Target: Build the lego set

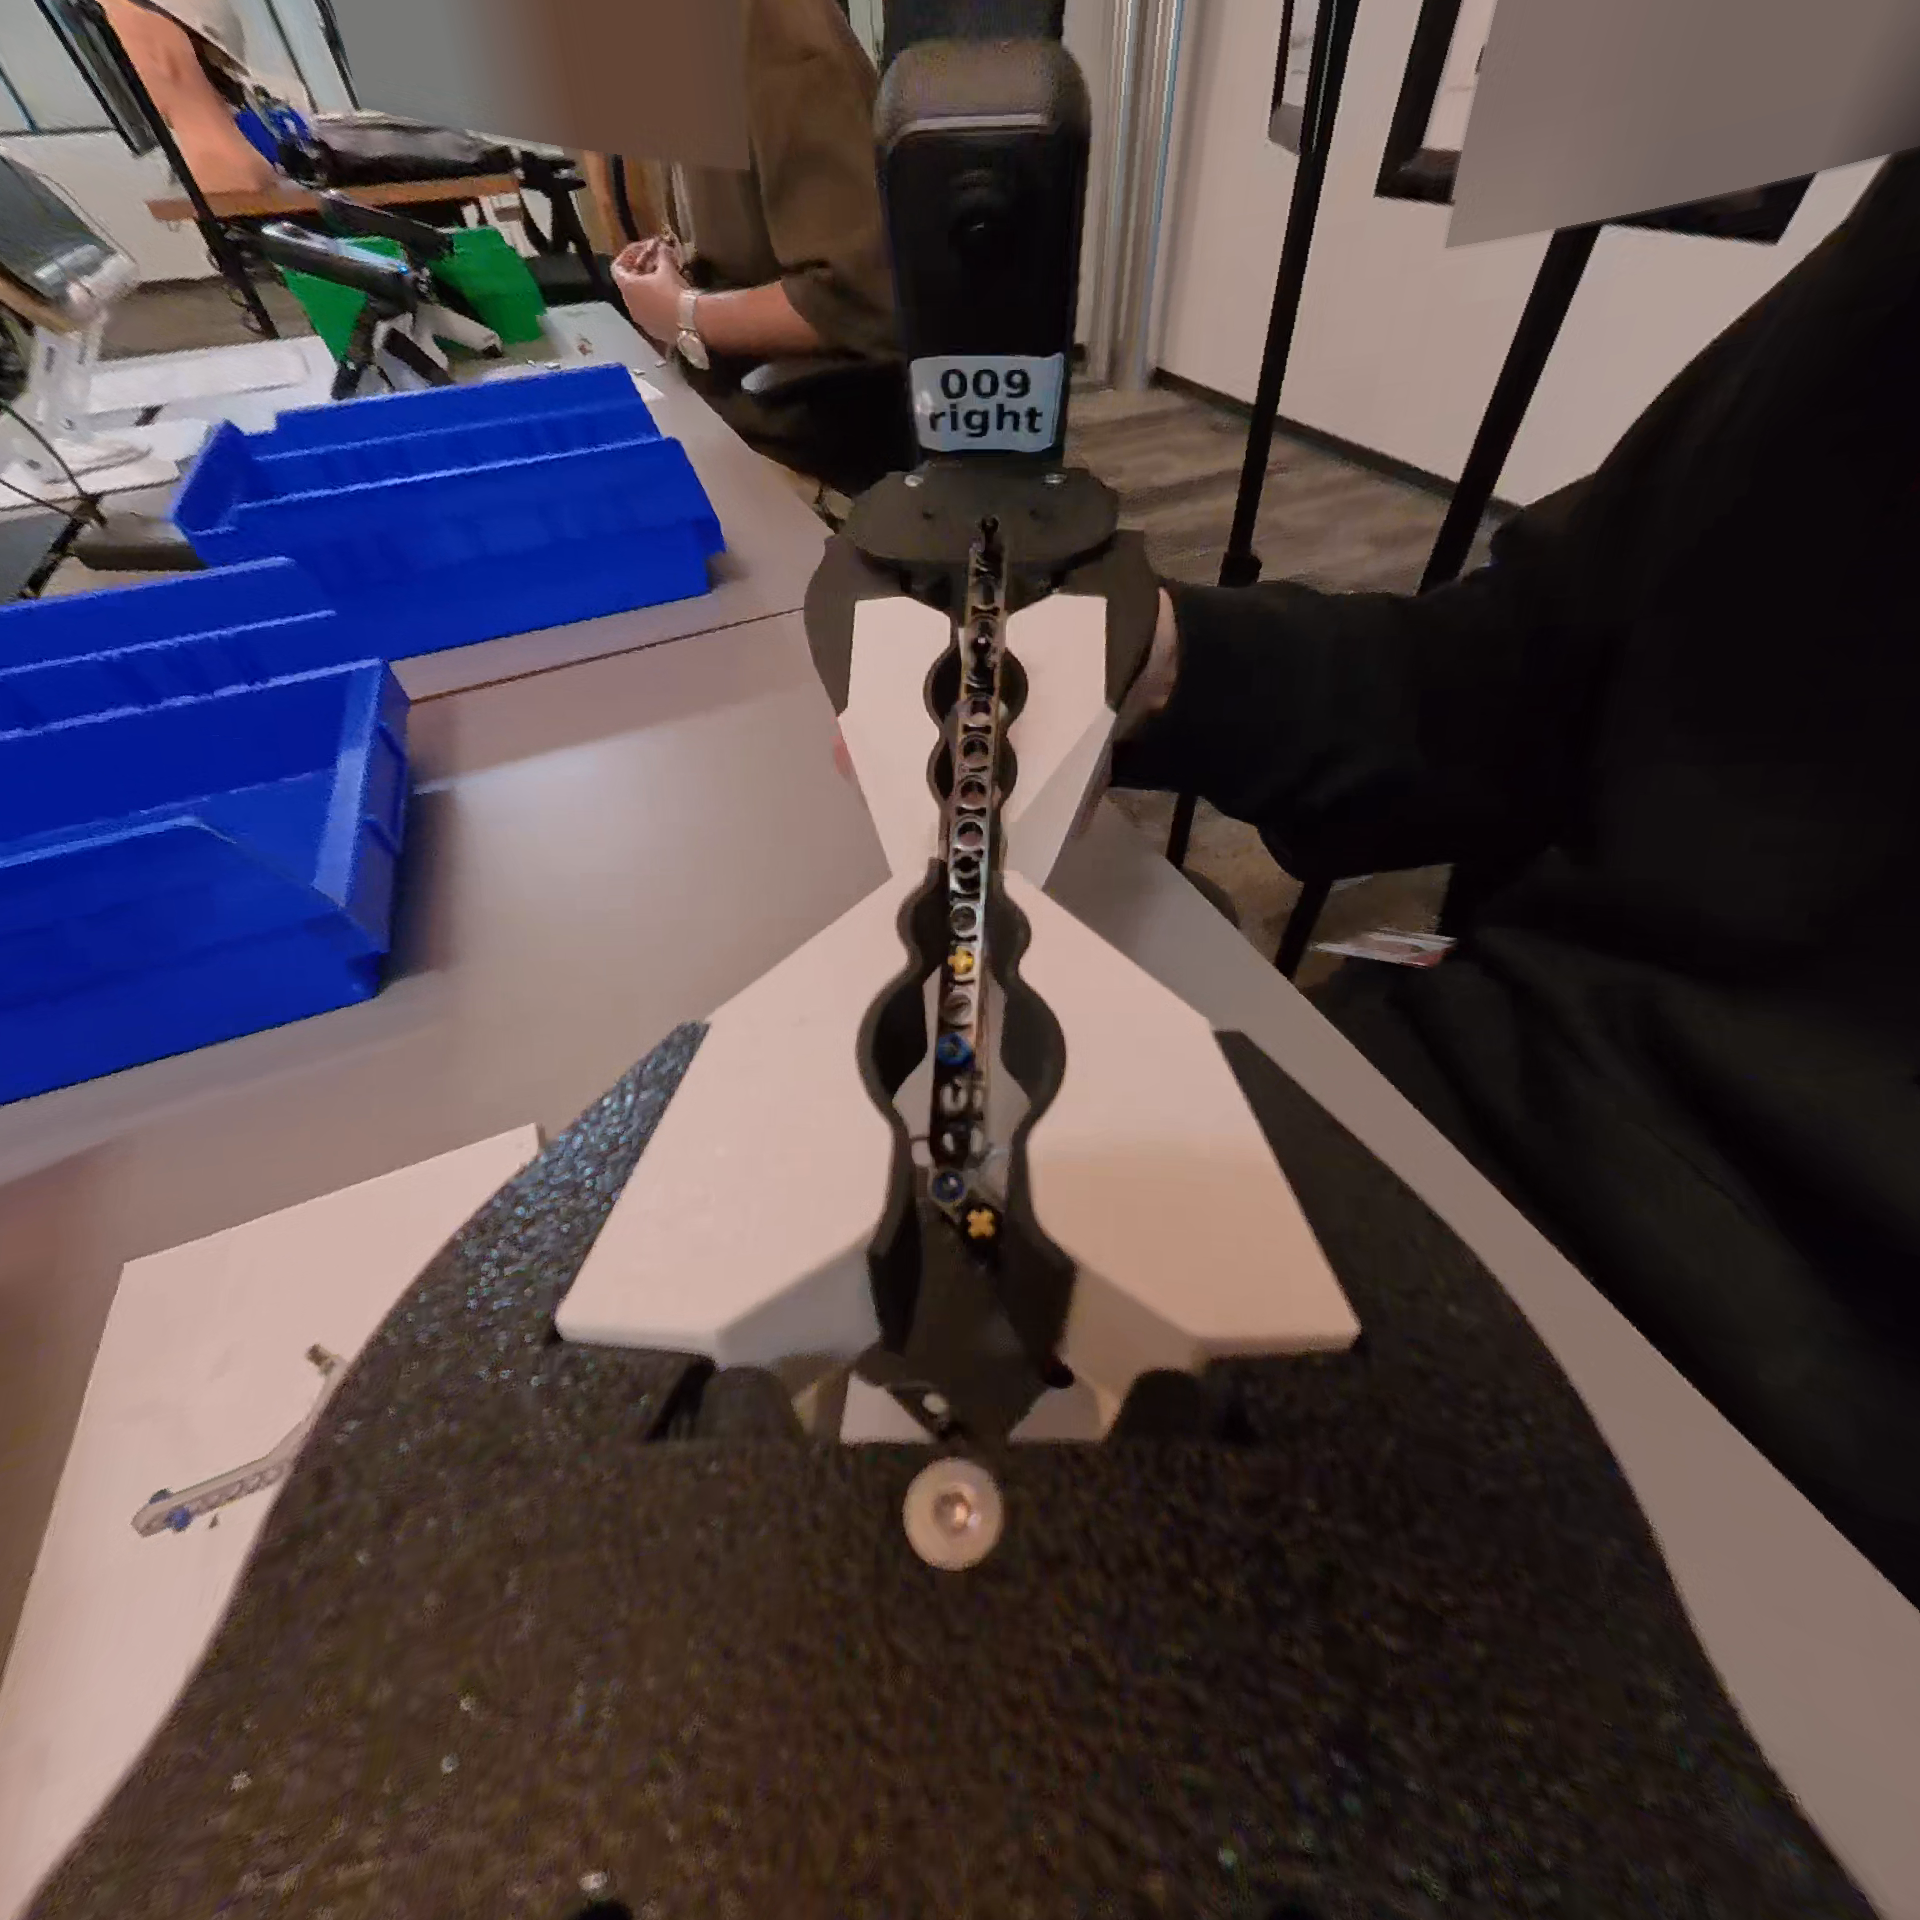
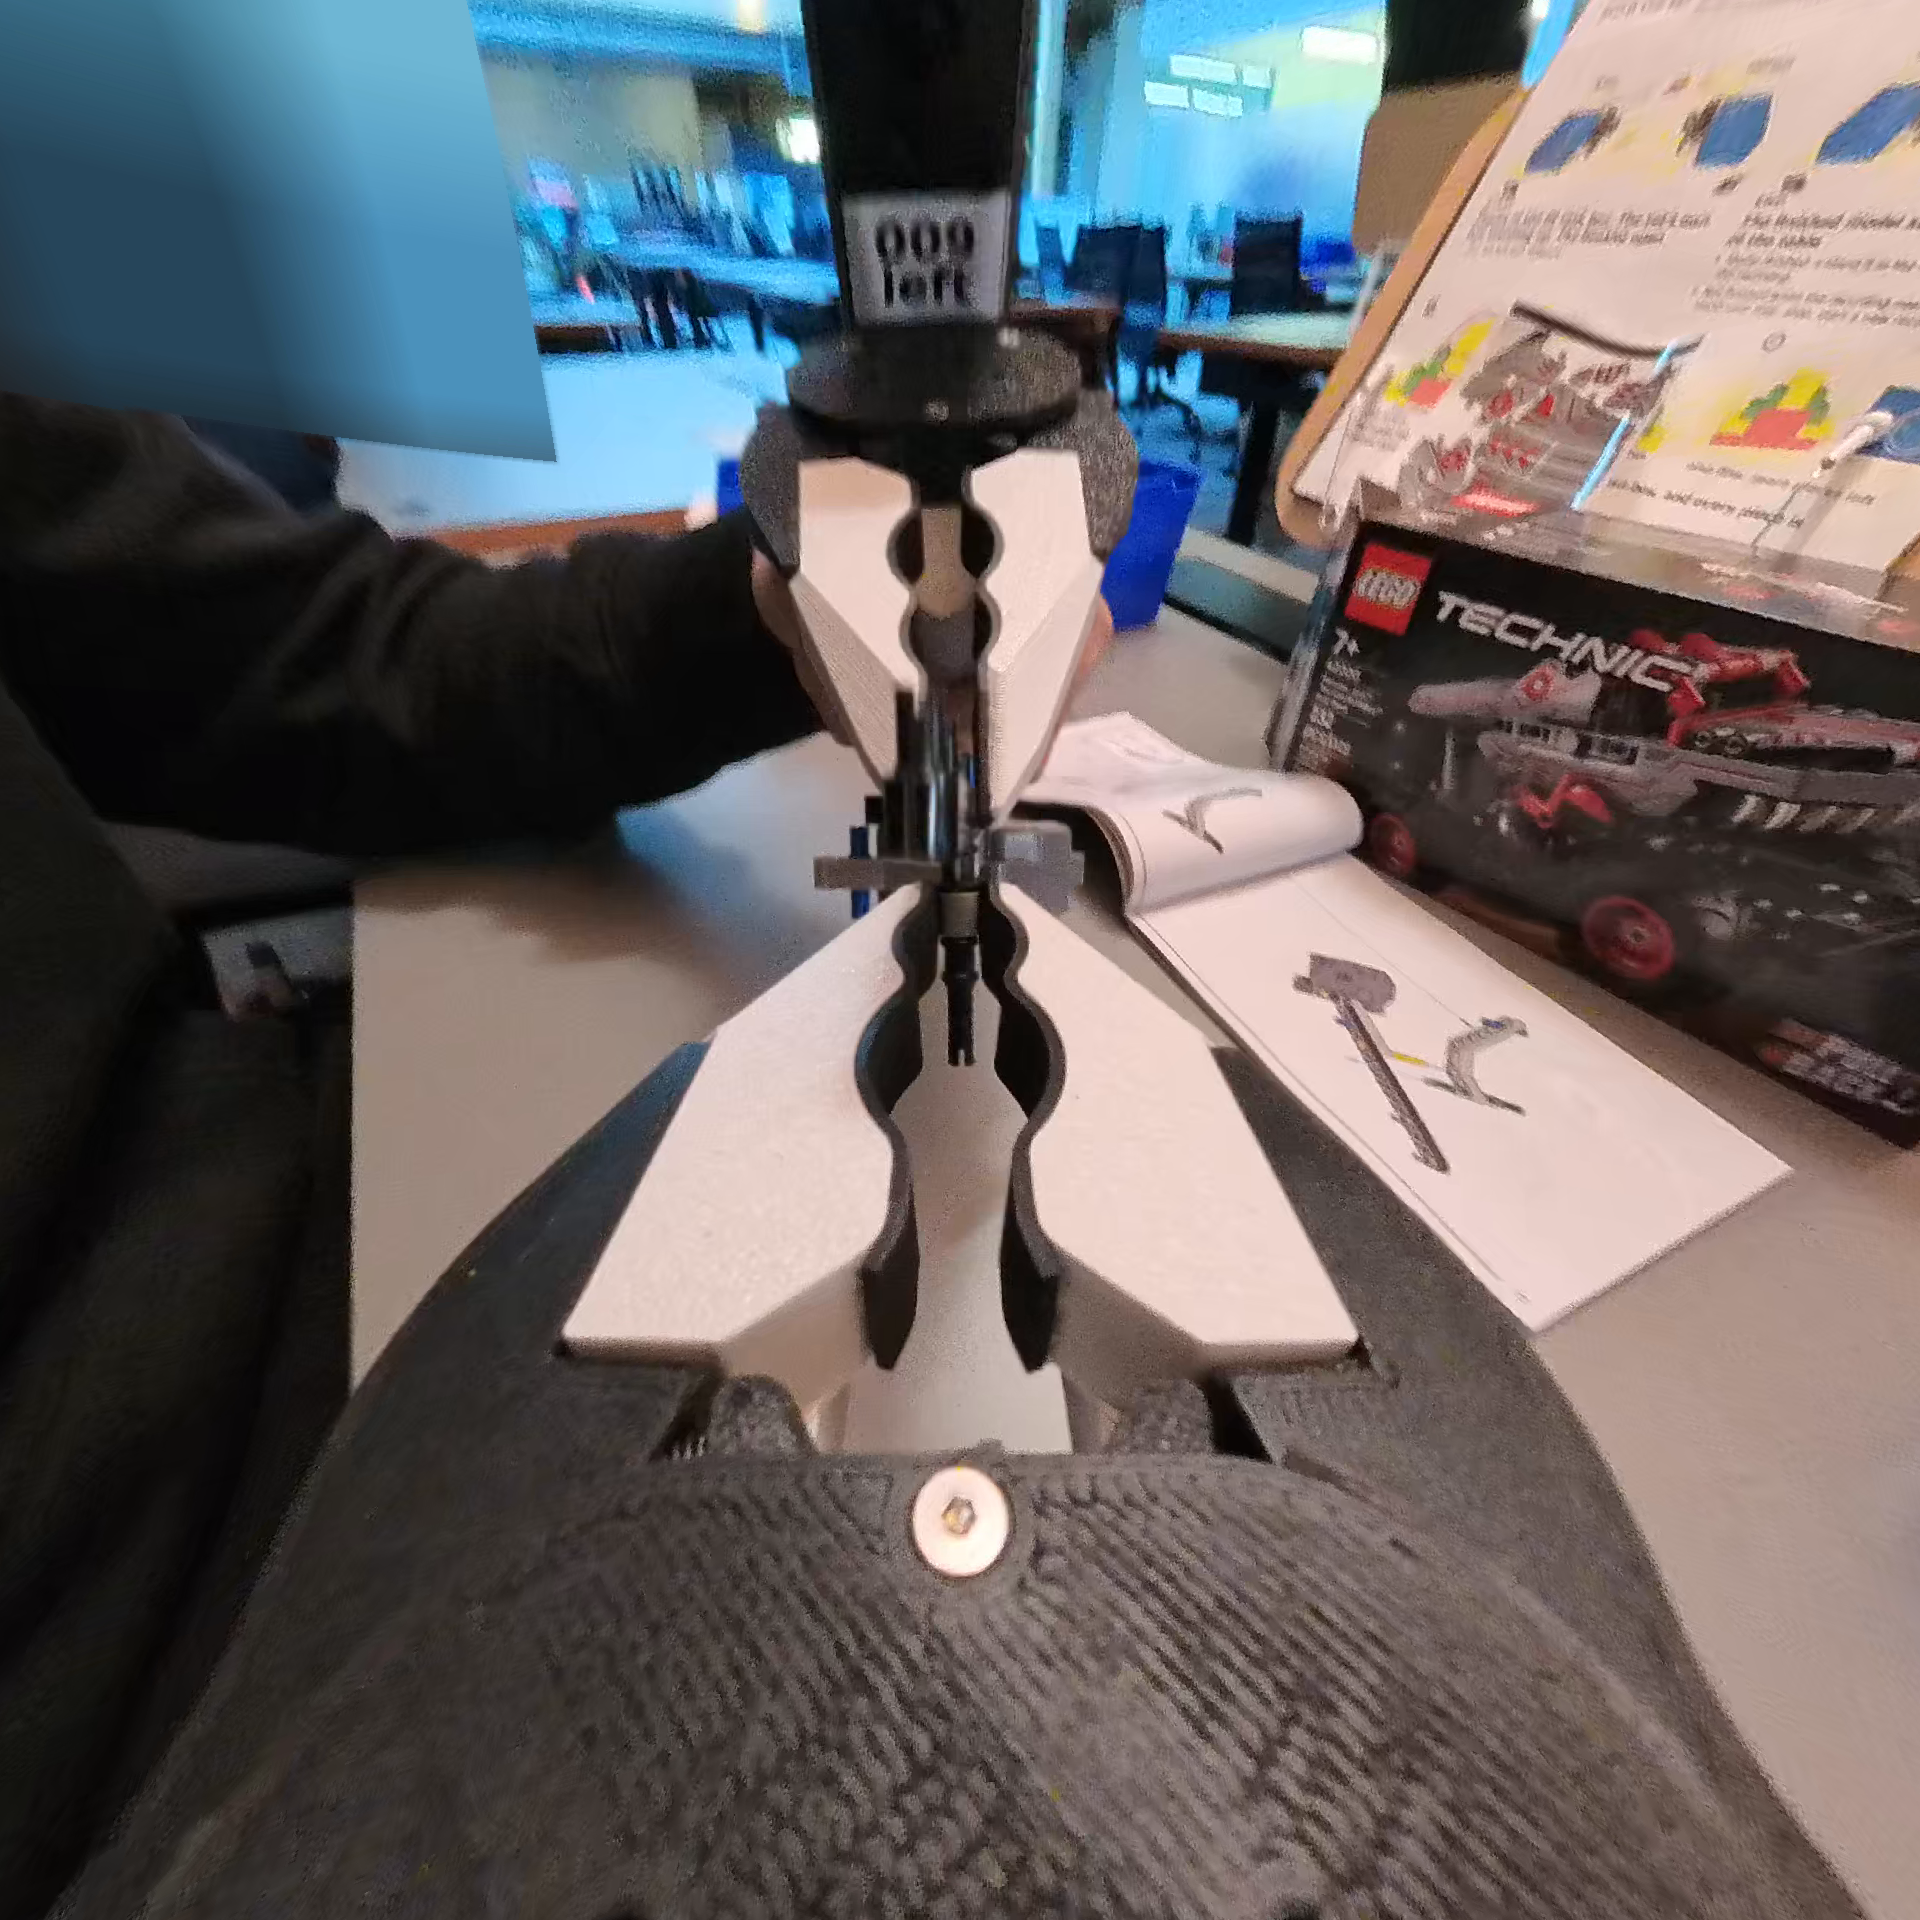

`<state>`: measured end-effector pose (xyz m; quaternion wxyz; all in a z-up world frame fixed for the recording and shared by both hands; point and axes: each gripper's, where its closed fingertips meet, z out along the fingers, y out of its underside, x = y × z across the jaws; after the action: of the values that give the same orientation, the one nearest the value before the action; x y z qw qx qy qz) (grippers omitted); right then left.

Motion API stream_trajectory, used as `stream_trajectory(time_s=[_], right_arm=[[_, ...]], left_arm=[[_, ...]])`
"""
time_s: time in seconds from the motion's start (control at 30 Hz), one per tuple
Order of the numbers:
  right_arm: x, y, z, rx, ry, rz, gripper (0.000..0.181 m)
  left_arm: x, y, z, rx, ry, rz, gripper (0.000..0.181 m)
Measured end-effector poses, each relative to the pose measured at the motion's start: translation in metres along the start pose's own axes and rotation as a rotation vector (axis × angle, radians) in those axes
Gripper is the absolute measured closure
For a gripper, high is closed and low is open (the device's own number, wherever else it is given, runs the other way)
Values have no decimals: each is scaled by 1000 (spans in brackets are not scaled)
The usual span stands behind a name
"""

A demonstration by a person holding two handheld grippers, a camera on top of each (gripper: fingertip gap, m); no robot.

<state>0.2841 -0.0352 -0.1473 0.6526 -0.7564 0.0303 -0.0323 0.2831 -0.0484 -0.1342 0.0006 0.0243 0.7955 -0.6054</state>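
Note:
A long black holed beam [image 1: 961,997] with yellow and blue pins runs between both grippers above the table. My left gripper [image 1: 966,904] is shut on its near part, the beam lying along the black pads. My right gripper [image 1: 968,821] faces it tip to tip and is shut on the beam's far part. In the right wrist view my right gripper [image 2: 961,899] grips the end of the assembly, and a black pin [image 2: 961,987] sticks back between its fingers. Grey cross pieces [image 2: 1039,862] jut out sideways at the tips. My left gripper [image 2: 940,790] holds the other side.
Blue bins [image 1: 208,831] stand on the grey table [image 1: 623,831] to the left. An open instruction booklet [image 2: 1403,1091] lies on the right, with the set's box [image 2: 1621,779] and a propped instruction board [image 2: 1662,260] behind it. A seated person [image 1: 769,260] is across the table. The tips of both grippers are at nearly the same place.

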Motion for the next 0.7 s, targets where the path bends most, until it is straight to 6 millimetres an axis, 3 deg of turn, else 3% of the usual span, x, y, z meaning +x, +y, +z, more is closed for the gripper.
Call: stream_trajectory(time_s=[0.1, 0.2, 0.7], right_arm=[[2, 8, 3, -57, 29, -29, 176], [2, -3, -3, -5, 23, -10, 176], [8, 18, 2, -141, 77, -56, 177]], left_arm=[[-2, 10, -2, -61, -14, 15, 176], [-2, 6, -5, -39, -7, 8, 176], [-8, 31, 0, -149, -20, -2, 176]])
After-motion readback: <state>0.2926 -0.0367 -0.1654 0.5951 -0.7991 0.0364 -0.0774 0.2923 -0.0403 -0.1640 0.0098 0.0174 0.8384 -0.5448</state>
